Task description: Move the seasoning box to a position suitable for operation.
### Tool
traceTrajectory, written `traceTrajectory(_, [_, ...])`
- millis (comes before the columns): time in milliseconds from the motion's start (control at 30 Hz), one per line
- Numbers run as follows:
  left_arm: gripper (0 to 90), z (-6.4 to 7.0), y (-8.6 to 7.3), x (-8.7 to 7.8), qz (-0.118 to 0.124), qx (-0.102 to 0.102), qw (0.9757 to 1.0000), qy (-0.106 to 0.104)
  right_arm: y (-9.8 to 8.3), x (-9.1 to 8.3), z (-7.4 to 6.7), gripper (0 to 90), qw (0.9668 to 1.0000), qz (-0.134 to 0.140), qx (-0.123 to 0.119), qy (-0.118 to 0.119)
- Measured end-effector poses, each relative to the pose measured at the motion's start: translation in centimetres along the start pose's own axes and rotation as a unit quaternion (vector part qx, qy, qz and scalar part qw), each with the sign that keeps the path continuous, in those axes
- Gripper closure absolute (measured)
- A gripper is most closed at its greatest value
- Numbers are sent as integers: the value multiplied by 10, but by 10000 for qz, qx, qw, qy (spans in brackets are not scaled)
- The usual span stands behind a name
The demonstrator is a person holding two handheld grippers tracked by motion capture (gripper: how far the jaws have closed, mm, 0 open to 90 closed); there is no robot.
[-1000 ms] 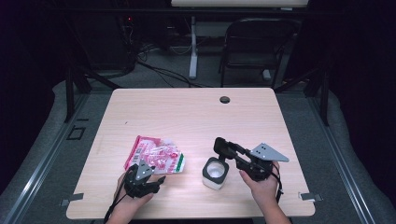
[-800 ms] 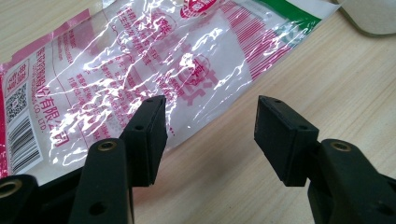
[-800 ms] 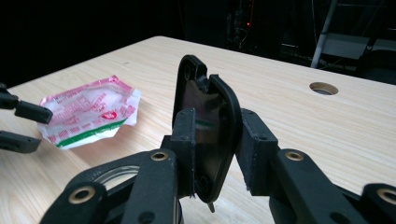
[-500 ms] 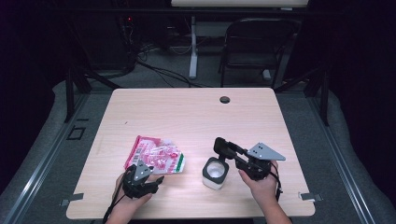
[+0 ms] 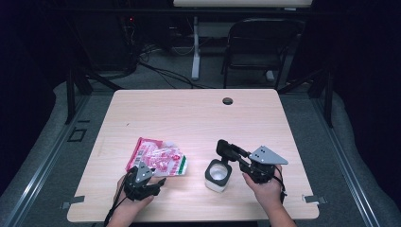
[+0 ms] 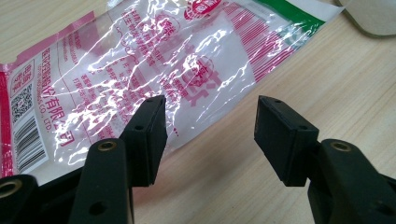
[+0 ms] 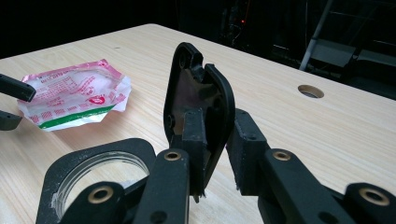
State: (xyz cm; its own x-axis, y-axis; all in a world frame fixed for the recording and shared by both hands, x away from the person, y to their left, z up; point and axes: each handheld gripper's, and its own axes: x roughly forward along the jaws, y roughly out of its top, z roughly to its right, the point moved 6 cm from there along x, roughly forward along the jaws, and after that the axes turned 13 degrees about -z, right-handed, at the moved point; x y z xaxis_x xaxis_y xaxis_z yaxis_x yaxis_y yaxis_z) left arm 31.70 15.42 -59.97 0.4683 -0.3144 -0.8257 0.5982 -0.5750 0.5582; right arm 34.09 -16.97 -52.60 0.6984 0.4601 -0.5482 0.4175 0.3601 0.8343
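Note:
A crinkled clear plastic bag [image 5: 158, 158] with pink and red print lies flat on the table at front left. My left gripper [image 5: 153, 177] rests at its near edge, open, jaws [image 6: 210, 126] straddling the bag's corner [image 6: 140, 60] without pinching it. To the right stands a white square container [image 5: 217, 176] with a black rim [image 7: 56, 177] and a round open mouth. Its black lid [image 7: 196, 79] stands upright at the far rim. My right gripper [image 7: 215, 126] has just been closing on this lid [image 5: 223, 145], and both pads now sit against it.
The wooden table [image 5: 189, 118] has a round cable hole [image 5: 227, 100] near its far edge. A dark chair [image 5: 260, 42] and cables sit on the floor beyond. In the right gripper view the left gripper's jaws [image 7: 11, 100] show beside the bag [image 7: 70, 93].
The right gripper's jaws have drawn closer together around the upright lid. Both hands, the bag and the container stay where they were.

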Motion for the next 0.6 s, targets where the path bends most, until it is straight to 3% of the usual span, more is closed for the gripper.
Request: traceTrajectory(600, [440,-2,1,-2,14,-7,10000,-12,0,-4,-5,807,10000,11,-93,28])
